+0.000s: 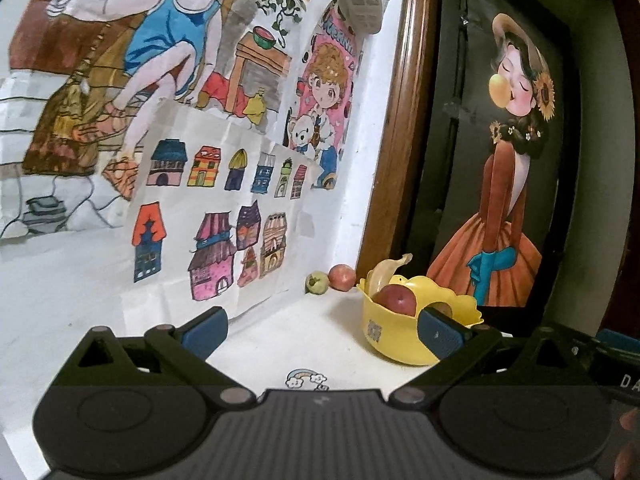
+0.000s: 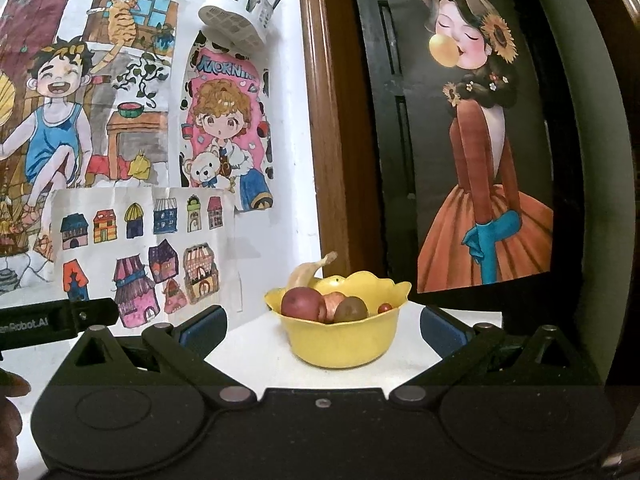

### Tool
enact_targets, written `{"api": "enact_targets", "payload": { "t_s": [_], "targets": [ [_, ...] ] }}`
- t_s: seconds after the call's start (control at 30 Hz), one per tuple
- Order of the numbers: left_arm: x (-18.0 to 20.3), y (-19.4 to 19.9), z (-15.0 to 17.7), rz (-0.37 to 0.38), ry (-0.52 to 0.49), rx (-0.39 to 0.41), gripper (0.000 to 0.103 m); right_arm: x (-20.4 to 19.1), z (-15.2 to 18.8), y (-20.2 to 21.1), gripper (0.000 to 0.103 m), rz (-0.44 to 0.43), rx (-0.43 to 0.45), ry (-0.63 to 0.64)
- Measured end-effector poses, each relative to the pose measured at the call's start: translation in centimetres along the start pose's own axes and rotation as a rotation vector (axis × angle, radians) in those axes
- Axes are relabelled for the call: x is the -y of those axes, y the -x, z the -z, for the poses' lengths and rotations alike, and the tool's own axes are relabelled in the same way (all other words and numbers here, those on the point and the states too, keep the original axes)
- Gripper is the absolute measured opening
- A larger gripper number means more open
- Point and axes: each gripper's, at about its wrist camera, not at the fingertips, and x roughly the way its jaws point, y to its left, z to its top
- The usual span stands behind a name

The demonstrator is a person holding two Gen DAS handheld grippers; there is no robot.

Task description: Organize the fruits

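A yellow bowl [image 2: 339,330] holding a banana [image 2: 310,272], a red apple [image 2: 302,301] and other fruits was seen on the white desk [image 2: 248,354]. Two fruits, a green one [image 1: 317,282] and a red one [image 1: 342,277], were left outside at its 10 o'clock, against the wall, presumably awaiting collection. Both the left gripper [image 1: 322,330] and the right gripper [image 2: 322,330] were held back with jaws spread and empty.

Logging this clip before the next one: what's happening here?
A person holds tongs in each hand over a white table, sorting fruit. Both the left tongs and right tongs are open and hold nothing. A yellow bowl already contains a banana, a red apple and a few other fruits. In the left view, a green fruit and a second red apple sit outside the bowl, against the wall behind it.
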Motion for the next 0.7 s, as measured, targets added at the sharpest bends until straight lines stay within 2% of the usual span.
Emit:
{"api": "enact_targets", "payload": {
  "t_s": [0.37, 0.7],
  "targets": [
    [-0.6, 1.6, 1.6, -0.040, -0.004, -0.046, 0.103, -1.0, 1.4, 1.8, 0.102, 0.019, -0.030, 0.018],
    [-1.9, 2.2, 4.1, -0.059, 0.056, -0.115, 0.103, -1.0, 3.1, 2.8, 0.102, 0.043, -0.103, -0.035]
  ]
}}
